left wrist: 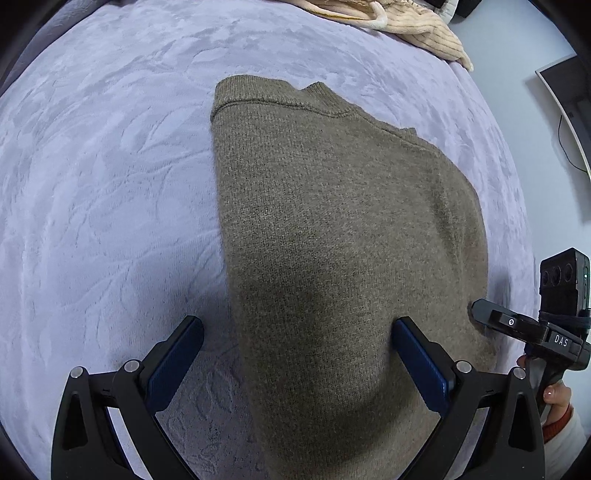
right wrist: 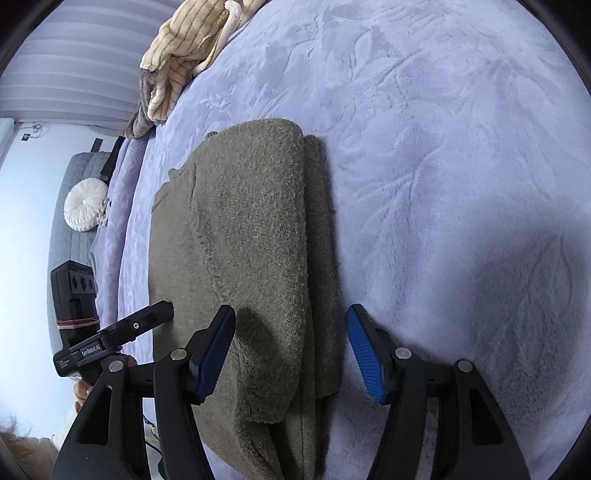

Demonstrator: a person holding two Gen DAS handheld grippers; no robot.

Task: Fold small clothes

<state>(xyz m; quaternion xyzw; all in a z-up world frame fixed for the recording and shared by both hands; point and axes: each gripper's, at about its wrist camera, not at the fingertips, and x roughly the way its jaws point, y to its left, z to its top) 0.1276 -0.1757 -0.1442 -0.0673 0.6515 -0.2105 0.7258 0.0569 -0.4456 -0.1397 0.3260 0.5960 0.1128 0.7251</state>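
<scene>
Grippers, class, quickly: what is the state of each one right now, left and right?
Left gripper: open, holding nothing, jaws straddling the left edge of the brown sweater.
Right gripper: open, holding nothing, over the sweater's right folded edge.

The work surface is a lavender plush blanket [left wrist: 110,184] with an embossed leaf pattern, covering the bed across both views. At its far edge lies a heap of cream ribbed fabric [left wrist: 424,33] with a white cord or trim showing; in the right wrist view the same heap overhangs the blanket's edge. Beyond the bed, a grey quilted seat or headboard [right wrist: 68,236] carries a round white pleated cushion [right wrist: 84,205]. A curved monitor [left wrist: 569,107] with a trailing dark cable stands against a pale wall [left wrist: 509,40].
</scene>
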